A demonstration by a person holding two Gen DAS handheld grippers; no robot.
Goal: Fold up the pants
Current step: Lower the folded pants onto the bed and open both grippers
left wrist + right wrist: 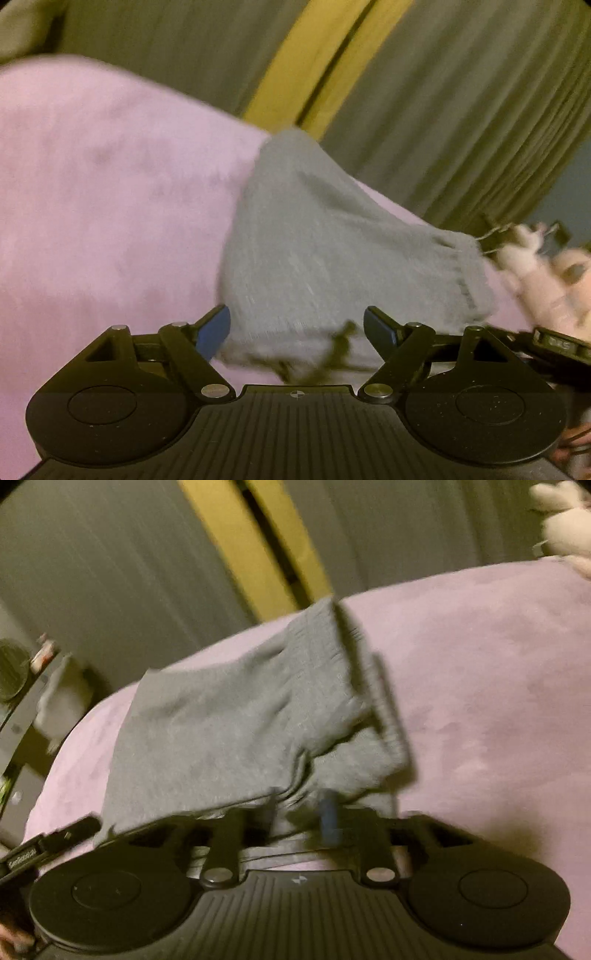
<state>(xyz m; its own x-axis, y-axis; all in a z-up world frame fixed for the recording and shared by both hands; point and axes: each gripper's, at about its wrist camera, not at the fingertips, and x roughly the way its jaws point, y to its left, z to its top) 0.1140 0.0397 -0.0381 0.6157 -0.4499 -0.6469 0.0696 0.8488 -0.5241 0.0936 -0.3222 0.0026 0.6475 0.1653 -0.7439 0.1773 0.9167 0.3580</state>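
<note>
**A:** Where do your pants [332, 240] sit right now?

**B:** Folded into a compact grey bundle on the pink blanket [92, 192], a bed by the look of it, not a bench. The near edge lies right at both your claws. Waistband ribbing shows on the side toward the plush toy [528, 254]. My read is that the fold is mostly done and you're either finishing it or letting go.

**A:** Left claw [297, 328]?

**B:** Wide. Both blue pads [214, 328] stand clear of the cloth; the hem lies between them but nothing pinches it. That fits a release, or a reach for a fresh edge.

**A:** Right claw [301, 818]?

**B:** Harder. Jaws stand closer than the left's, with bunched grey fabric running down between them. Motion blur smears the one blue pad [328, 819] I can find, so I cannot tell whether you press the cloth or it merely drapes there.

**A:** What else can't you make out?

**B:** The layers underneath and both leg ends are hidden inside the bundle. A dark cord or tag at the near hem is blurred. Curtains [461, 110] behind, and clutter at the left of the right view is too smeared to name.
</note>
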